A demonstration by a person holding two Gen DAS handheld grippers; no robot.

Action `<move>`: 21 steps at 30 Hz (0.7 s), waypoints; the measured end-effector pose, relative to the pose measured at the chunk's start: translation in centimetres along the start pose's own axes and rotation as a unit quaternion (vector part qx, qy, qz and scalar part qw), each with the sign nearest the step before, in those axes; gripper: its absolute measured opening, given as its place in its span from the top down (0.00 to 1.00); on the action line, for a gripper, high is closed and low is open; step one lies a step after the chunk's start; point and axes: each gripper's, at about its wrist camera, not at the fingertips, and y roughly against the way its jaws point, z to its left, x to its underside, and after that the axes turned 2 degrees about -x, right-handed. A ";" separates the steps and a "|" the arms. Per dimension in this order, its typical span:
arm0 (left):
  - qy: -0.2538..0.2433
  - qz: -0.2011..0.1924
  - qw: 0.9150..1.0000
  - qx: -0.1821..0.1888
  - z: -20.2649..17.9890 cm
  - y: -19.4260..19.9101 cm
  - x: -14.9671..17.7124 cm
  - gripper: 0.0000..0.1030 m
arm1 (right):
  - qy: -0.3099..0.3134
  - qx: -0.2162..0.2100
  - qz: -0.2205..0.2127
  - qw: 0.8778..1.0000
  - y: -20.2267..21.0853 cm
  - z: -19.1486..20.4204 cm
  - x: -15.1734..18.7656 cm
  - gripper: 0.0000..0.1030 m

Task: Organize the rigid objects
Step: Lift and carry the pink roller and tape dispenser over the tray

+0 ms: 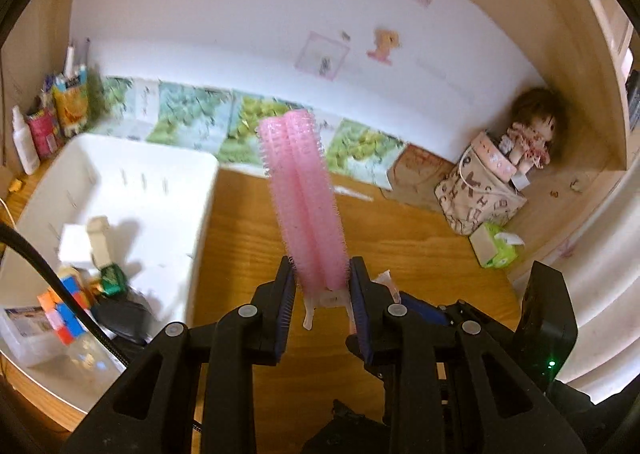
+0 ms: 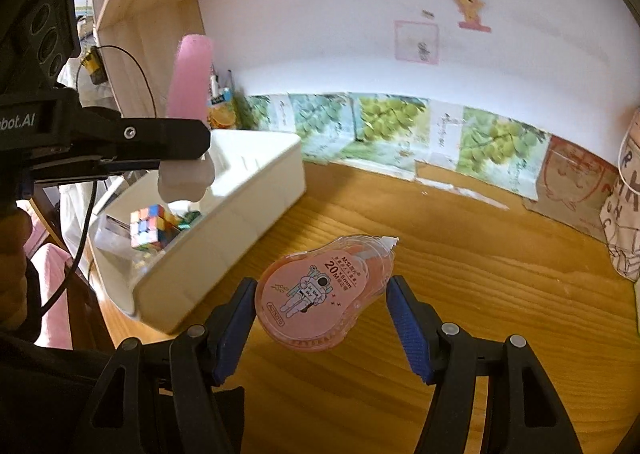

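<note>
Left wrist view: the left gripper [image 1: 322, 290] is clamped on the base of a pink bristly roller clip [image 1: 302, 190], which sticks up toward 12 o'clock over the wooden desk [image 1: 400, 254]. White bin [image 1: 132, 182] sits at 9 o'clock with a cube [image 1: 64, 306] and other bits inside. A doll [image 1: 532, 130] sits at 2 o'clock on a printed bag [image 1: 476, 198].

Right wrist view: the right gripper [image 2: 322, 322] holds a pink correction tape [image 2: 320, 290], about half-wide jaws, pads against its sides, desk below. Tape's tip points to 1 o'clock. The bin is at 9 o'clock, just beside. The left gripper with the clip shows at 10 o'clock above the bin.
</note>
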 end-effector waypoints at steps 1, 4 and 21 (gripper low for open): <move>-0.001 -0.004 1.000 0.000 0.2 0.3 0.1 0.72 | 0.001 -0.003 -0.005 1.000 0.0 0.6 -0.3 0.36; -0.004 -0.014 1.000 -0.001 1.4 1.2 0.1 0.72 | 0.007 -0.009 -0.012 1.000 -0.2 2.0 -0.8 0.36; -0.040 -0.050 0.996 -0.062 9.3 5.0 -0.5 0.72 | 0.036 -0.032 -0.027 0.998 -3.8 10.6 -3.3 0.36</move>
